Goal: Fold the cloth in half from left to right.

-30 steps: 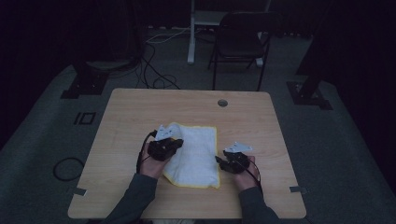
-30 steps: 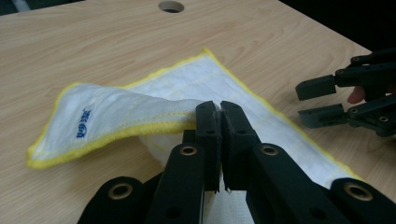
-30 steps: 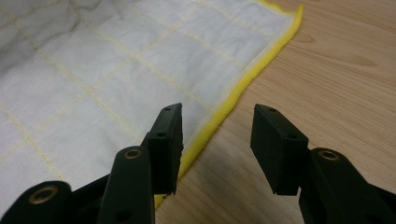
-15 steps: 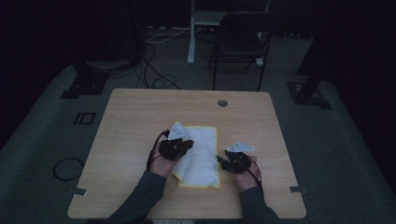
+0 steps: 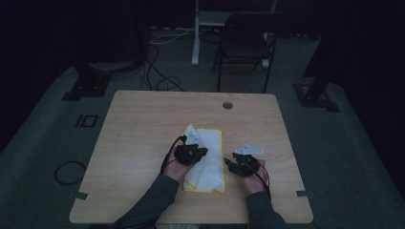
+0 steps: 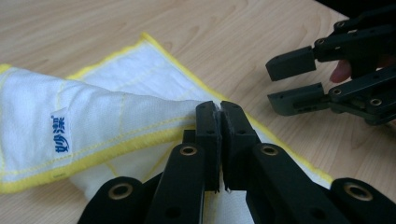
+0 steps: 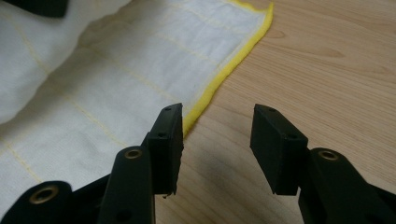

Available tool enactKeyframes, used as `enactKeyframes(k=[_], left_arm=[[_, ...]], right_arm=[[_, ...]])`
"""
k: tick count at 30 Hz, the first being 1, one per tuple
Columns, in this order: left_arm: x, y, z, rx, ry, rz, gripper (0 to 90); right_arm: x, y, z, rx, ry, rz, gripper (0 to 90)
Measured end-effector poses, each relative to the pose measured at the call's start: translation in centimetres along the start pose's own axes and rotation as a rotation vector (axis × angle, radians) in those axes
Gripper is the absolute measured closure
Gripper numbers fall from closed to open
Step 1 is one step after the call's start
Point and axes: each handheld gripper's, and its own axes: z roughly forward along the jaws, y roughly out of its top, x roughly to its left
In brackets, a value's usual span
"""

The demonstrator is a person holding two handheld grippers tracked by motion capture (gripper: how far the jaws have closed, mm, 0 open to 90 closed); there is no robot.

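A white cloth with a yellow hem [image 5: 212,164] lies on the wooden table [image 5: 143,124], its left part folded over to the right. My left gripper [image 5: 203,152] is over the cloth. In the left gripper view its jaws [image 6: 219,109] are shut on the hemmed edge of the lifted flap [image 6: 107,116], which carries a small blue-printed label [image 6: 60,134]. My right gripper [image 5: 228,163] rests just right of the cloth, also seen farther off [image 6: 294,79]. Its jaws [image 7: 217,123] stand open over bare wood beside the yellow hem [image 7: 219,74], with nothing between them.
A round cable hole [image 5: 228,105] sits near the table's far edge. Behind the table stand a dark folding chair [image 5: 243,43] and a white post [image 5: 196,33]. Cables [image 5: 157,71] lie on the floor, with stand bases at both sides.
My left gripper has moved right and a little down with the cloth's edge, folding the left part over the rest. The right gripper has stayed put.
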Motion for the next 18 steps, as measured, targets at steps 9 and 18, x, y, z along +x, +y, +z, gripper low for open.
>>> enactKeyframes(k=[9,18], left_arm=[[-0.4,0.7,0.9,0.031,-0.013,0.023,87.3],[-0.7,1.2,1.3,0.038,-0.021,0.033,87.3]], right_arm=[[-0.1,-0.1,0.0,0.0,-0.002,0.002,53.7],[-0.1,-0.2,0.2,0.007,-0.007,0.009,53.7]])
